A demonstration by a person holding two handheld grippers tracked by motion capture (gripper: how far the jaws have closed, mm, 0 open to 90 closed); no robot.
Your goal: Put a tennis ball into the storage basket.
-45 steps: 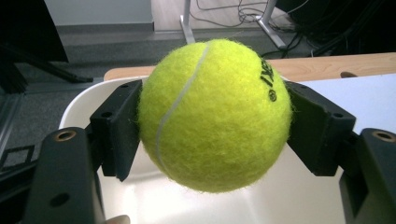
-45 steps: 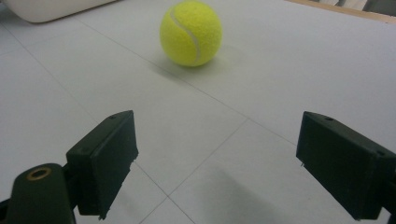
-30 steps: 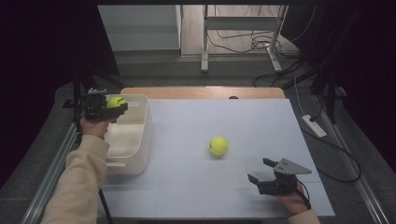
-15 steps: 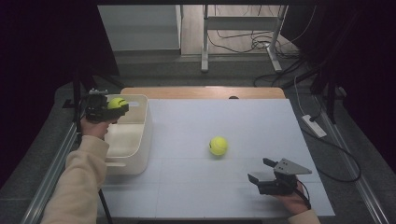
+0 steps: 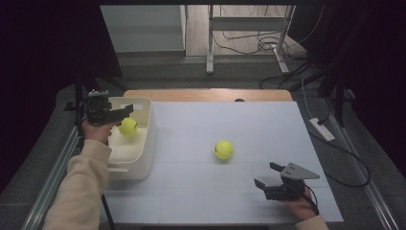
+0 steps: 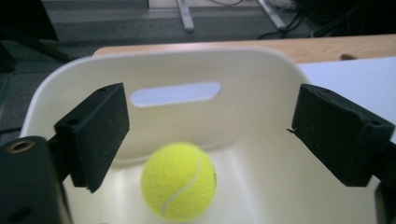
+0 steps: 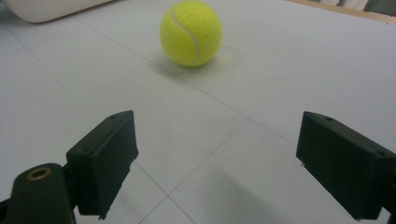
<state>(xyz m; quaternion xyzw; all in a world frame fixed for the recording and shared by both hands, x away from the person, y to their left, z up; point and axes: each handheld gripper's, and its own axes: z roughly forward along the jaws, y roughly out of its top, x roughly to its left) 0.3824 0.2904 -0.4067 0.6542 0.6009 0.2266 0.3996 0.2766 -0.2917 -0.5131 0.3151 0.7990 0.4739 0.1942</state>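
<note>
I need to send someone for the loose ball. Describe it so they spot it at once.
Start from the white table sheet, with the cream bin at its left edge. The loose tennis ball lies on the open sheet right of it. Its twin is inside the bin instead.

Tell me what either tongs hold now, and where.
Nothing. Left tongs have just opened; ball sits free in the bin. Right tongs are open.

One yellow tennis ball (image 5: 128, 126) sits inside the cream bin (image 5: 143, 143) at far left; a second tennis ball (image 5: 223, 149) rests mid-counter.
</note>
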